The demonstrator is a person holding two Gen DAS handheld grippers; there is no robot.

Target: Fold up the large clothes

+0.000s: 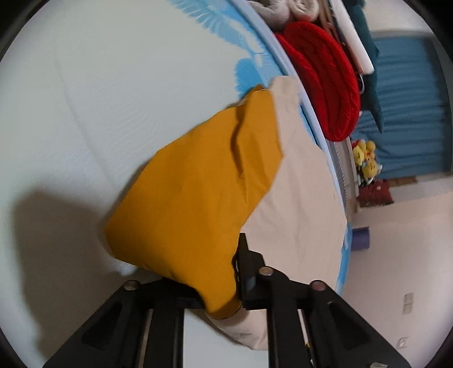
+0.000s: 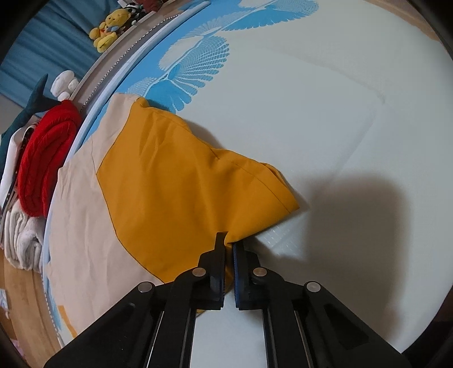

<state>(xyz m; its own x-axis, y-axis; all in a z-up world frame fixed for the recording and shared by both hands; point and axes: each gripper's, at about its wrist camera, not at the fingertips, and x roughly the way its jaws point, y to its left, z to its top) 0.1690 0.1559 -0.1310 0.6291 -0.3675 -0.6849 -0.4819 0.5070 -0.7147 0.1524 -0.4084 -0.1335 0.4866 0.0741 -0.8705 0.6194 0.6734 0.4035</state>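
On the pale mattress [image 2: 325, 119] with its blue feather print, a large garment of mustard-yellow and cream cloth [image 2: 175, 192] lay spread toward the edge of the bed, its cream part nearest the rim and its yellow part bunched up in folds toward the middle. The right claw [image 2: 230, 243] had its two black fingers drawn nearly together, pinching a fold of the yellow cloth at the garment's near corner, just above the mattress. The left claw [image 1: 240, 254] was likewise nearly closed on the same garment [image 1: 198, 192]; yellow cloth draped over it and hid one finger, so only the other black finger [image 1: 245, 252] showed plainly, pressed against the fabric where yellow met cream. Dark shadows of the claws fell on the mattress beside the cloth. Beyond the bed's edge, a rolled red ribbed blanket [image 1: 322, 82] sat against a stack of grey-white folded towels [image 2: 22, 235], with a teal plush toy [image 2: 34, 99] near them. Farther along the same ledge sat a yellow stuffed animal [image 2: 109, 25], in front of a blue curtain [image 1: 407, 99].
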